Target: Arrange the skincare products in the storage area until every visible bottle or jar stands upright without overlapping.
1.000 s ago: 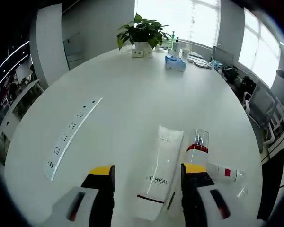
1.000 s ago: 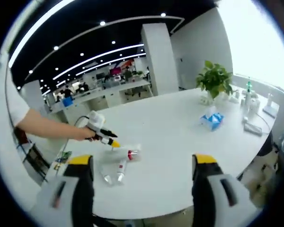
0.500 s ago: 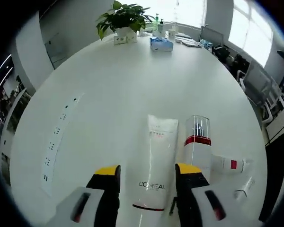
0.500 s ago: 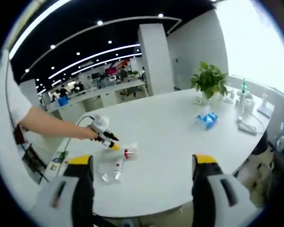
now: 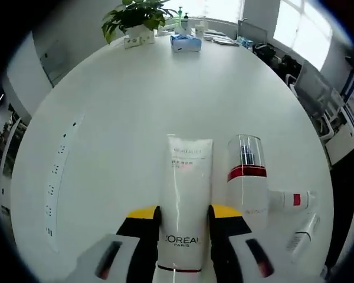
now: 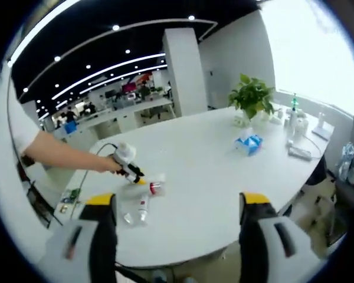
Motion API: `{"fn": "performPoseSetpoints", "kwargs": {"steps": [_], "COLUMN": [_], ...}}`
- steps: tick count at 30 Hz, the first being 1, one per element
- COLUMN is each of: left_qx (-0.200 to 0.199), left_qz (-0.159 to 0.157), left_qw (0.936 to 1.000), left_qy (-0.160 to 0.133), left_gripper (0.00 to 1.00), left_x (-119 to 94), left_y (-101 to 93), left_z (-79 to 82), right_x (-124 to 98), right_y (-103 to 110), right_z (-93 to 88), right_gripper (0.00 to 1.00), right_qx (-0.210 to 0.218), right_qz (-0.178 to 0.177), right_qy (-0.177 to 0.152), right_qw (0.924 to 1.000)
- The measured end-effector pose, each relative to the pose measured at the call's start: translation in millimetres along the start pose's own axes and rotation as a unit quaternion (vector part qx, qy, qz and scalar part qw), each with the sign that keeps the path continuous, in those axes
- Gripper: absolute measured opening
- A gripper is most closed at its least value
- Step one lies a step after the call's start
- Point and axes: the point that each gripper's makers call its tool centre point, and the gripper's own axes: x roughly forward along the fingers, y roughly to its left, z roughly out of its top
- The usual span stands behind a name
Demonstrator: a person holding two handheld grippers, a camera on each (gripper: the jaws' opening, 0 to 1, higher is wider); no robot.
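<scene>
A white L'Oreal tube lies flat on the round white table, pointing away from me. My left gripper has its yellow-tipped jaws pressed against the tube's two sides. To the tube's right is a white bottle with a clear cap and a red band. Beside it lie a small white tube with a red mark and a small clear vial. My right gripper hangs open well off the table's edge. From there the left gripper, held by a hand, shows at the products.
A potted plant, a blue tissue pack and several small bottles stand at the table's far end. A row of sockets runs along the left side. Office chairs stand past the right edge.
My left gripper has come forward over the L'Oreal tube, and its jaws have narrowed until they touch the tube's sides. The right gripper stays open and has drifted slightly back.
</scene>
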Motion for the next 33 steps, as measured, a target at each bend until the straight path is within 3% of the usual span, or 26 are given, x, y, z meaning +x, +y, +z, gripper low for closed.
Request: {"fn": "performPoseSetpoints", "kwargs": {"steps": [8,23,33], "left_qx": [0.007,0.007,-0.015], "left_qz": [-0.005,-0.007,0.005], "left_qw": [1.0000,0.9998,0.9995], "left_qy": [0.004,-0.017,-0.027], "left_gripper": [0.33,0.31,0.28], "left_x": [0.8,1.1,0.7], "left_y": [0.9,1.2,6.0], "left_z": [-1.6,-2.2,-2.2], "right_x": [2.1,5.1,4.8], "right_y": [4.1,15.3,24.6], "right_z": [0.2,2.2,-1.2], "right_gripper": [0.84,0.84,0.84], "right_qx": [-0.004,-0.015,-0.025], "right_qz": [-0.002,0.001,0.005], "right_qy": [0.005,0.009,0.019], "right_qw": [1.0000,0.9998,0.9995]}}
